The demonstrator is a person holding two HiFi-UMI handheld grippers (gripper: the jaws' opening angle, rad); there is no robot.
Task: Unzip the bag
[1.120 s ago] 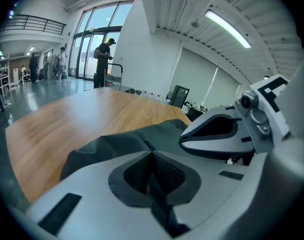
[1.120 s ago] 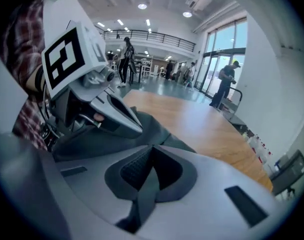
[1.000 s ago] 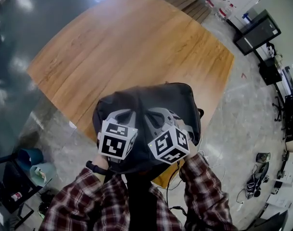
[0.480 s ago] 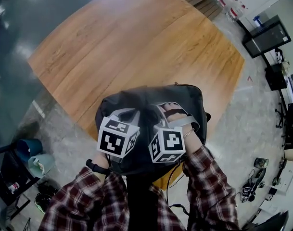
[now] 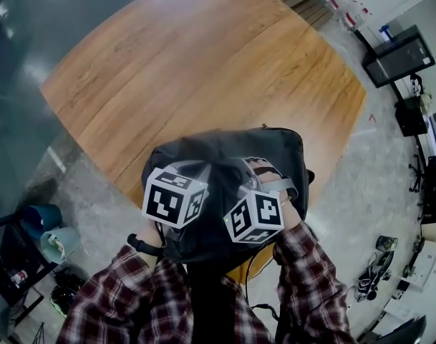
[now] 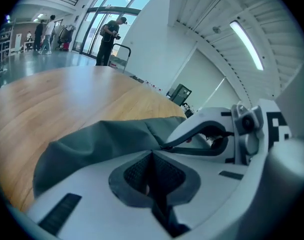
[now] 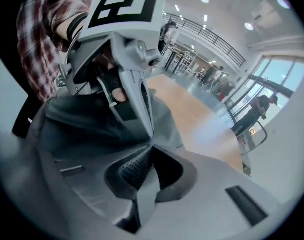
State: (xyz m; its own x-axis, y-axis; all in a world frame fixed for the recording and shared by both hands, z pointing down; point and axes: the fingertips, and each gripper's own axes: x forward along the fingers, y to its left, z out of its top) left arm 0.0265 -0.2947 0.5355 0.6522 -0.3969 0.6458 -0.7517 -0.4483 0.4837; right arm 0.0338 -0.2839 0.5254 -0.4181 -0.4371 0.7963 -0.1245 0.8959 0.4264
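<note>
A dark grey bag [image 5: 225, 149] sits at the near edge of the wooden table [image 5: 203, 63] and overhangs it toward me. Both grippers are on its top, close together. In the left gripper view my left gripper [image 6: 152, 153] is shut, and a fold of the bag [image 6: 92, 144] runs right into its tips. The right gripper [image 6: 211, 134] shows just beside it. In the right gripper view my right gripper [image 7: 152, 146] is also shut, its tips pressed into the bag's fabric [image 7: 82, 119], with the left gripper [image 7: 142, 119] directly beyond. No zipper pull can be made out.
The table stretches far beyond the bag. Blue bins [image 5: 49, 239] stand on the floor at the lower left. Dark monitors [image 5: 398, 54] and cables are off to the right. People [image 6: 109, 34] stand far off by the glass doors.
The two grippers have drawn slightly closer together on top of the bag and shifted a little to the right. The bag stays at the table's near edge.
</note>
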